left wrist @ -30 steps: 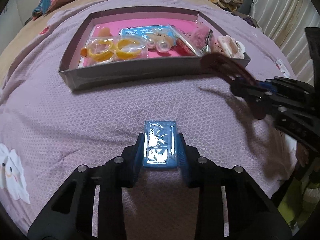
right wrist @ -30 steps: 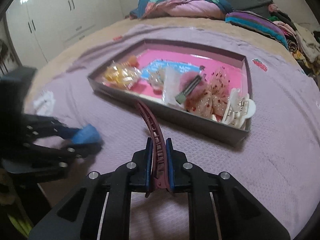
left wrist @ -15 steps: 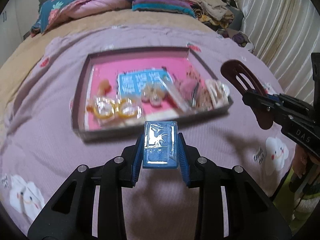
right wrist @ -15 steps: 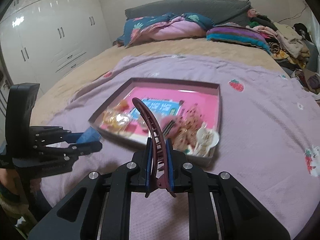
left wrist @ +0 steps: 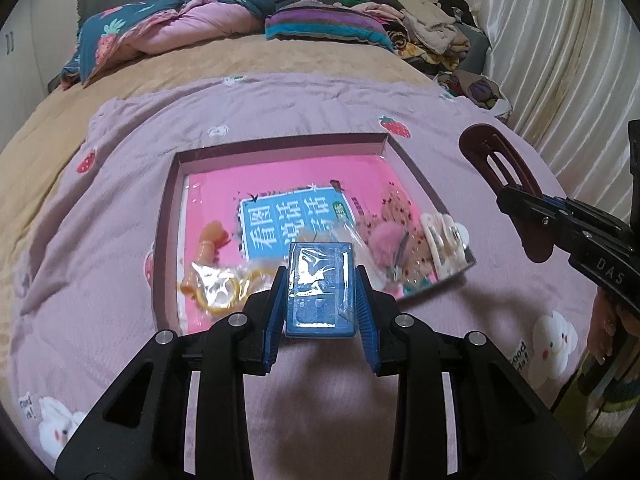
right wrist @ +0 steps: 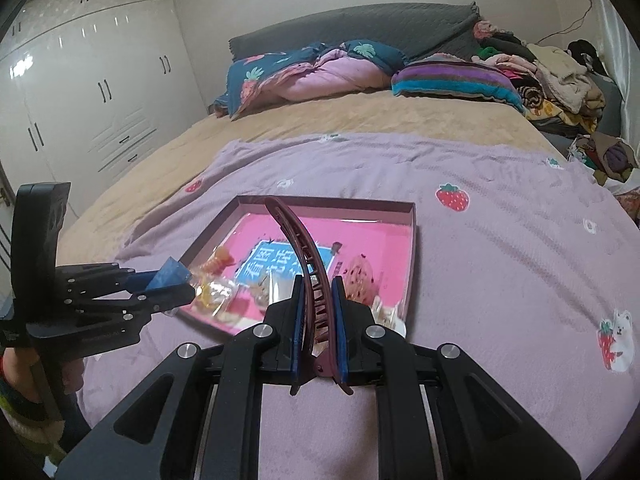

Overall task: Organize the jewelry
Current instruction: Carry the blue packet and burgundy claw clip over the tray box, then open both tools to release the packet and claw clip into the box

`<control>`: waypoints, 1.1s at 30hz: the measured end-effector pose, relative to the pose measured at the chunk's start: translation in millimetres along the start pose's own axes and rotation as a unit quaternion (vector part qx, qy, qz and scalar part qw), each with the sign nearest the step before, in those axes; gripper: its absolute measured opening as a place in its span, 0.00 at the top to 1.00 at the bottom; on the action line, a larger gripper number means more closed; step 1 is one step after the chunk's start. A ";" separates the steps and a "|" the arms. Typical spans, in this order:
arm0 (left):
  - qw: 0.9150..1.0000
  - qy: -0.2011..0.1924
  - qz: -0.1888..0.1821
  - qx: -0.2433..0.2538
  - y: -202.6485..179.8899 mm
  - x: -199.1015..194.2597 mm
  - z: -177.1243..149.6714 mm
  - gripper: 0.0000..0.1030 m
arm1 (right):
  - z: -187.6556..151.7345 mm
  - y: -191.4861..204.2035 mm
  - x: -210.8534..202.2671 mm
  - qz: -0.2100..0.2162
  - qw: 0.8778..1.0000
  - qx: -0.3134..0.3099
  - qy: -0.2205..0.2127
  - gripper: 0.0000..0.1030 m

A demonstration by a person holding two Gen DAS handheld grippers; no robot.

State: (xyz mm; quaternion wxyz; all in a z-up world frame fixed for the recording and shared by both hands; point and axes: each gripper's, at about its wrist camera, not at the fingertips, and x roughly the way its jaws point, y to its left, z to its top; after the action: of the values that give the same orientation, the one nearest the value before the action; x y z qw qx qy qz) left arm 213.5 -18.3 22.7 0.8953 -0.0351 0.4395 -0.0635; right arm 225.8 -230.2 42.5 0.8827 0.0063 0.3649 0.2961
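Note:
A shallow box with a pink floor (left wrist: 280,184) (right wrist: 372,232) lies on the lilac bedspread and holds bagged yellow bangles (left wrist: 224,284), an orange trinket (left wrist: 210,240), a blue printed card (left wrist: 288,220), a pink pompom (left wrist: 386,238) and a white hair claw (left wrist: 442,236). My left gripper (left wrist: 320,292) (right wrist: 172,280) is shut on a small blue wrapped packet (left wrist: 321,286), held above the box's near edge. My right gripper (right wrist: 316,312) (left wrist: 532,200) is shut on a long dark-red hair clip (right wrist: 304,248) (left wrist: 504,172), raised to the right of the box.
Folded quilts and a striped pillow (left wrist: 324,24) lie at the head of the bed. A heap of clothes (right wrist: 560,76) sits at the far right, white wardrobes (right wrist: 88,92) stand on the left, and a curtain (left wrist: 560,52) hangs on the right. A person's hand (left wrist: 608,312) shows under the right gripper.
Both grippers have risen and tipped up with their loads still held. The box now lies farther below and more of the bed and room shows.

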 end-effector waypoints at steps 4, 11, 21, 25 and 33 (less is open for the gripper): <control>1.000 0.007 -0.001 -0.002 2.2 11.9 5.8 0.76 | 4.8 -5.4 12.1 -0.005 1.000 0.012 0.005 0.88; 1.000 0.018 -0.005 -0.003 -0.3 32.3 8.4 0.76 | 7.1 -14.4 35.8 -0.008 0.999 0.032 0.022 0.88; 0.999 0.037 -0.005 0.001 0.1 58.0 3.1 0.76 | 0.8 -14.4 75.5 -0.004 0.997 0.045 0.057 0.88; 0.999 0.043 -0.006 -0.001 1.4 65.8 0.2 0.76 | -6.0 -16.8 88.1 -0.004 0.996 0.058 0.069 0.88; 0.999 0.046 -0.011 -0.004 2.8 70.0 -0.9 0.76 | -14.1 -22.4 89.7 -0.004 0.994 0.083 0.073 0.80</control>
State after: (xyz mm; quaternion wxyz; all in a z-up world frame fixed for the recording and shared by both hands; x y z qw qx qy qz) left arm 255.4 -25.7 -33.0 0.8734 -0.0401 0.4798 -0.0729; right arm 278.4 -204.3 -30.4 0.8511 0.0567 0.4519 0.2609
